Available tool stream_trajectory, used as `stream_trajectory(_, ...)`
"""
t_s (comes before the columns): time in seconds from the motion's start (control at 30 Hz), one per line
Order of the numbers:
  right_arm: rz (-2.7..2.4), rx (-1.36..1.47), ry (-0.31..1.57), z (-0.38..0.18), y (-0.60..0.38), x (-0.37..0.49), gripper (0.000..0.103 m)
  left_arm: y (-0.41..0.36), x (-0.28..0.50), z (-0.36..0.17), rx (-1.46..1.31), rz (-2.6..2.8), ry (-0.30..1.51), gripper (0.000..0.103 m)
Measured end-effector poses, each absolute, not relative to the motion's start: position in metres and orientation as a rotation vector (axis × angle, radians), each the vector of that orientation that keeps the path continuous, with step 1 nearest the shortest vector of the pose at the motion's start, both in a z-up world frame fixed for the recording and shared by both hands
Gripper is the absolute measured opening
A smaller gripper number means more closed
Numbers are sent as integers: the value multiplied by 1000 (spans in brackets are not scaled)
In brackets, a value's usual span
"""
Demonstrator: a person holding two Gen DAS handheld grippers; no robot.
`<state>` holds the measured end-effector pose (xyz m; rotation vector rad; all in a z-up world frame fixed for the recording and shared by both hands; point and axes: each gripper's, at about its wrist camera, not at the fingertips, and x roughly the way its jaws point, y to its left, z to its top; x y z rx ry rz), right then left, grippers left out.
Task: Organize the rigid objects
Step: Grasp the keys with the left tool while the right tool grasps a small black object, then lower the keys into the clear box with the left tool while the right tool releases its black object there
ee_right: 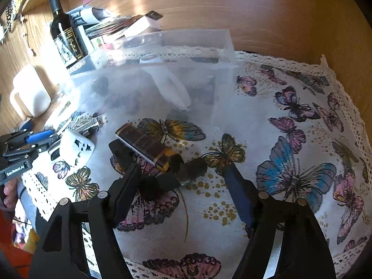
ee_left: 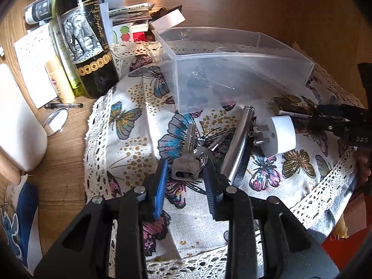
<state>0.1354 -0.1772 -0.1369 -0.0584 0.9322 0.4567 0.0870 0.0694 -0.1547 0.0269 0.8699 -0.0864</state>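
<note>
A lived-in home. The wooden tabletop (ee_left: 255, 4) wears a lace-edged butterfly cloth (ee_left: 130, 139). At ten o'clock stand a wine bottle (ee_left: 86, 34), lotion tubes (ee_left: 60, 79) and stacked papers (ee_left: 130, 11); a small mirror (ee_left: 56, 123) lies at nine, and a white mug (ee_right: 32, 90) beside it.

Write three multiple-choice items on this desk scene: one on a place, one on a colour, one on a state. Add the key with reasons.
1. The keys lie
A. inside the clear bin
B. on the butterfly cloth
C. under the bottle

2. The plug adapter is
A. white
B. red
C. green

3. The left gripper is
A. shut on the flashlight
B. open around the keys
C. out of view

Key:
1 B, they rest on the butterfly cloth, in front of the clear bin.
2 A, its body is white.
3 B, the jaws flank the keys with gaps; the metal flashlight lies beside them.
</note>
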Motion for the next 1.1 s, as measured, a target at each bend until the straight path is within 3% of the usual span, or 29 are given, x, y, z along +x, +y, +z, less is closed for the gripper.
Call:
stream_trajectory(0.17, 483, -131, 918, -138, -165, 133, 55, 66, 88, -155, 29, -91, 865, 24)
stream_trajectory(0.47, 443, -125, 862, -131, -171, 125, 53, 66, 76, -146, 0, -45, 832, 23)
stream_trajectory(1.1, 449, -29, 637, -68, -177, 119, 53, 76, 78, -69, -33, -26, 630, 21)
